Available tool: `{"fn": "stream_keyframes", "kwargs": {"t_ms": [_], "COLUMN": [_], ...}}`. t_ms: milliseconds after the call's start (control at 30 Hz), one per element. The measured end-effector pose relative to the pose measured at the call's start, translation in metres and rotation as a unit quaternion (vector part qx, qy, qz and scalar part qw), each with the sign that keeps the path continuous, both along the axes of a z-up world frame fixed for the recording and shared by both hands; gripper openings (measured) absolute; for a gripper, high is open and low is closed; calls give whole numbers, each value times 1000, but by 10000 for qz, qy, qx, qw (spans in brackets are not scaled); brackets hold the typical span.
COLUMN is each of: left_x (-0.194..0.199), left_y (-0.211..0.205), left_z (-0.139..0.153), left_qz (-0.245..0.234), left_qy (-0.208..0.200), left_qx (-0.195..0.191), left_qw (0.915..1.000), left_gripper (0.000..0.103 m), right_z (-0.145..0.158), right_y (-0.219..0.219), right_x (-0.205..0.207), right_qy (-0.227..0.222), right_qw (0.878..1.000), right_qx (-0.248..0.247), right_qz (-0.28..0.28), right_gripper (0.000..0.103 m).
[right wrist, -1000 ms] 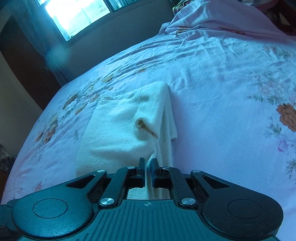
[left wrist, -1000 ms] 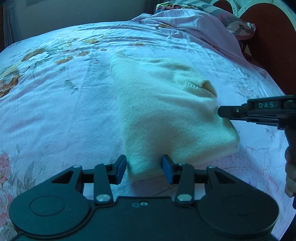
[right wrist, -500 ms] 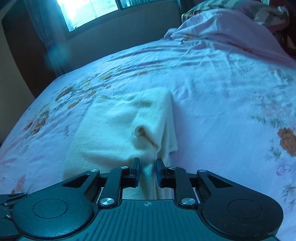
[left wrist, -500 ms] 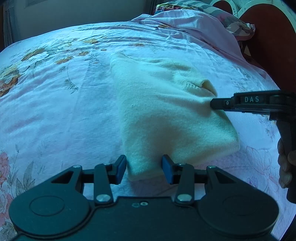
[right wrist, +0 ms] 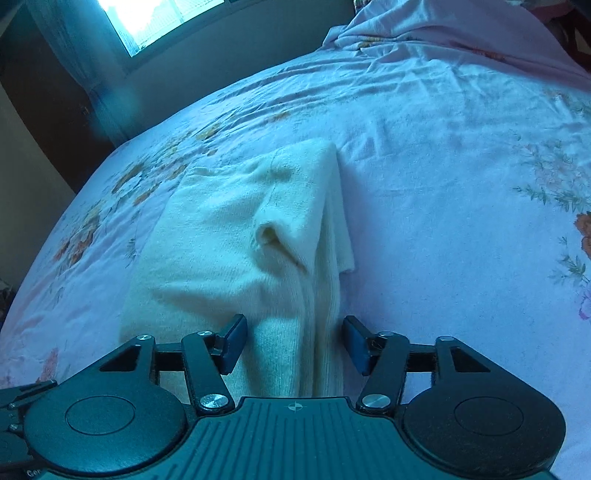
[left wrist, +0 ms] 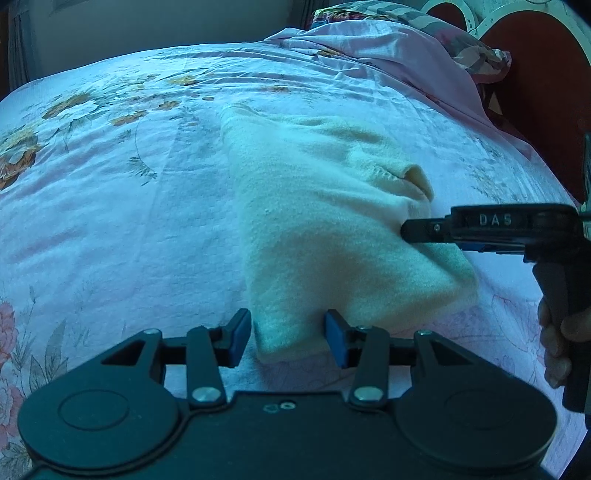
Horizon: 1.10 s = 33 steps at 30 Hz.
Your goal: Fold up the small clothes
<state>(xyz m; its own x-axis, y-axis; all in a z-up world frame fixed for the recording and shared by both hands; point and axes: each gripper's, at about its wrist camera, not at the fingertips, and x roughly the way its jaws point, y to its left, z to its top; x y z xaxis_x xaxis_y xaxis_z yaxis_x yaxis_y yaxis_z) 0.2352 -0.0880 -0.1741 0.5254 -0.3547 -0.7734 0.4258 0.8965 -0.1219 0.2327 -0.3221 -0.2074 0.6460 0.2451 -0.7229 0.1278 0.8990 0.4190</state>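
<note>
Right gripper [right wrist: 293, 345]: jaws opening, about half apart, the near folded edge of the cream sweater [right wrist: 229, 236] sits between the blue pads [right wrist: 232, 341] but they don't press on it. Left gripper [left wrist: 288, 341]: jaws part open, set apart on either side of the sweater's near corner; left pad clear of the cloth, right pad just beside or touching it, can't tell which, no squeeze visible. Sweater lies folded flat in the middle of the bed [left wrist: 110, 206], on a pale floral sheet, a small fold of cloth poking up near its right edge. Bunched pink bedding [left wrist: 388, 55] at the far end, well apart from the sweater. Left view only: right gripper side-on coming in from the right with its tip at the sweater's right edge, a hand [left wrist: 559, 347] on its handle, dark red headboard [left wrist: 543, 92] far right. Right view only: bright window [right wrist: 162, 18] far left, stacked layers on the sweater's right side.
</note>
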Motion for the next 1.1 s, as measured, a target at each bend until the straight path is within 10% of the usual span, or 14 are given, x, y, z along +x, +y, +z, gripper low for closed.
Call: {"fn": "stream_keyframes", "kwargs": {"t_ms": [133, 400, 467, 767, 1100], "left_x": [-1, 4, 4, 6, 3], "left_y": [3, 4, 4, 3, 0], "left_z": [5, 6, 6, 5, 24], "left_qz": [108, 125, 114, 133, 143], "left_qy": [-83, -48, -52, -29, -275], "left_qx": [-53, -81, -67, -76, -275], "left_qw": [9999, 9999, 9999, 9999, 9991], "left_gripper": [43, 42, 42, 43, 41], "right_z": [21, -2, -3, -13, 25], "right_y": [12, -6, -12, -18, 10], "right_x": [-8, 21, 21, 36, 6], "right_qy": [-546, 53, 98, 62, -440], "right_qw": [9962, 9980, 9951, 9908, 9975], "right_qx": [-670, 632, 978, 1341, -522], "right_qz": [-38, -42, -84, -145, 162], "right_gripper": [47, 47, 26, 21, 10]}}
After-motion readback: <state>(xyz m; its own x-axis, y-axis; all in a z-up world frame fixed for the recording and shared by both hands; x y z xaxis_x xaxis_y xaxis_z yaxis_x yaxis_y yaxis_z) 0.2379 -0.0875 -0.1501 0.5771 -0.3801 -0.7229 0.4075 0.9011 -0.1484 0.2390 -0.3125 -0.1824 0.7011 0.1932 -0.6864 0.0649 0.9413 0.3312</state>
